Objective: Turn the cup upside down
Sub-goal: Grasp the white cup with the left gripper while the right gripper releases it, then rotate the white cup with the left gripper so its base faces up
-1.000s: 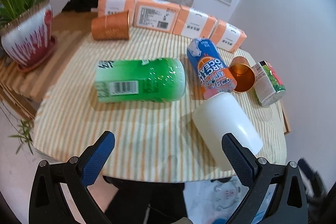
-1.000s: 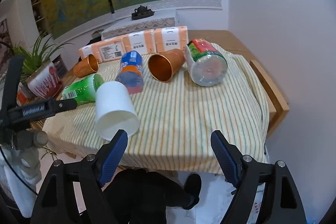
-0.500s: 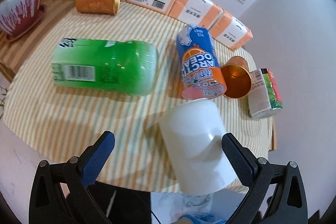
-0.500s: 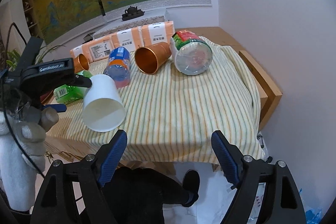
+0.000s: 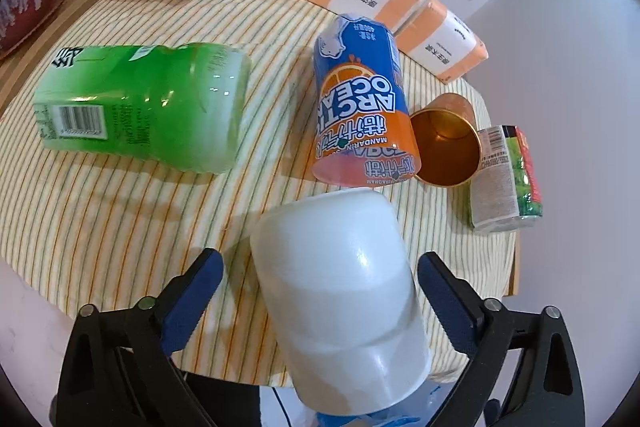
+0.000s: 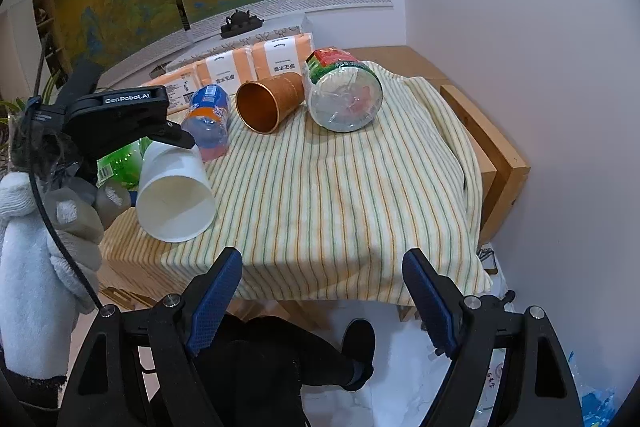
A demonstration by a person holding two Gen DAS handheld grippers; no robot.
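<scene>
Here the left gripper (image 5: 320, 283) is spread wide, its blue fingers (image 5: 192, 291) flanking the white cup (image 5: 340, 291) without touching it. The cup lies on its side at the near edge of the striped cloth (image 5: 120, 227), mouth overhanging. A clumsy squeeze could roll it off, or nudge the orange bottle (image 5: 360, 107) just behind. The right gripper (image 6: 320, 299) hangs wide apart too, holding nothing, well clear.

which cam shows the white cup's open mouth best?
Right wrist. The white paper cup lies on its side at the table's near left corner, mouth facing that camera, so rim and inside show. The left wrist view shows only its outer wall and closed base, between the open jaws of the left gripper.
</scene>
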